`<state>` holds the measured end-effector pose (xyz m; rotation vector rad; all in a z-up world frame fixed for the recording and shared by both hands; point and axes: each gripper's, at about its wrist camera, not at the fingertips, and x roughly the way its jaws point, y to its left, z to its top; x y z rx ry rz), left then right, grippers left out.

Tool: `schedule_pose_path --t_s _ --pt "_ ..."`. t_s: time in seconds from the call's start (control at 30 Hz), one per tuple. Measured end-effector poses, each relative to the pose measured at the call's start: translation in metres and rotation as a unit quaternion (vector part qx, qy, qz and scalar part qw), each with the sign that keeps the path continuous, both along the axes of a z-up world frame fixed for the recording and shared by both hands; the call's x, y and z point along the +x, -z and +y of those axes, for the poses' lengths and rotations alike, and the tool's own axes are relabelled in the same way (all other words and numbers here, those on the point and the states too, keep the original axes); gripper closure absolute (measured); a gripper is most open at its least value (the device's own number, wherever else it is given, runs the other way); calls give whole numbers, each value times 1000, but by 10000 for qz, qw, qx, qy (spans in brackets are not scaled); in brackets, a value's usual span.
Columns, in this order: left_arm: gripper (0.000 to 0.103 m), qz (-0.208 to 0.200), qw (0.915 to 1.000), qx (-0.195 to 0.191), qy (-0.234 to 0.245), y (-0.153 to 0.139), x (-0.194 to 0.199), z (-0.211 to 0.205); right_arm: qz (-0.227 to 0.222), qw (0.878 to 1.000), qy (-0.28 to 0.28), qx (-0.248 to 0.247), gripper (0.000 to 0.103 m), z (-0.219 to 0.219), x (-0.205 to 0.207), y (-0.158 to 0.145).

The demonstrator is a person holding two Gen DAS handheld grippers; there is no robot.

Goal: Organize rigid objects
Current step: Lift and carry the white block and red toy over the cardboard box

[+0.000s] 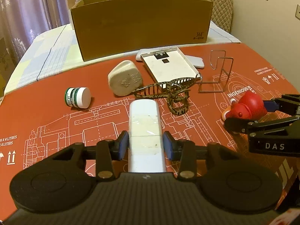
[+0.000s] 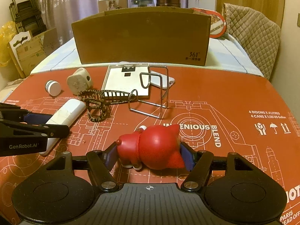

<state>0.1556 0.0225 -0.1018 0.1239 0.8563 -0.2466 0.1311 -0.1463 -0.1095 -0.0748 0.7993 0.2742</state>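
Left wrist view: the left gripper [image 1: 145, 145] has its jaws clamped on a white bar [image 1: 145, 129] lying on the red mat [image 1: 56, 101]; the bar's near end is hidden under the gripper body. Ahead stands the box [image 1: 142, 24], its inside unseen.

Right wrist view: the right gripper [image 2: 150, 154] has its jaws clamped on a red toy [image 2: 155, 147], whose face is turned away. Left of the jaws, the left gripper covers part of the bar.

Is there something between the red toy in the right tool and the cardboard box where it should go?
Yes. The wire stand stands upright on the mat directly between the red toy and the cardboard box; behind it lies the white tray. The box's near wall must also be cleared.
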Motion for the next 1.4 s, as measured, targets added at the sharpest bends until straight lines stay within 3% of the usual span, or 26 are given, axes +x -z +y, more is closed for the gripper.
schedule_pose_path --t_s 0.4,0.93,1.23,1.4 --pt "68 132 9996 -191 -145 -4 -5 7 -117 9999 78 -25 39 0 -2 -10" --pt "69 -175 9986 -350 -344 -33 -11 9 -550 9985 -29 42 39 5 -10 -38" --pt "69 205 9991 -266 -273 -9 -8 5 -370 9993 26 70 39 -1 -8 -32" --pt "68 143 9994 -186 -249 -6 -4 2 -346 9993 18 121 39 -1 -7 -31"
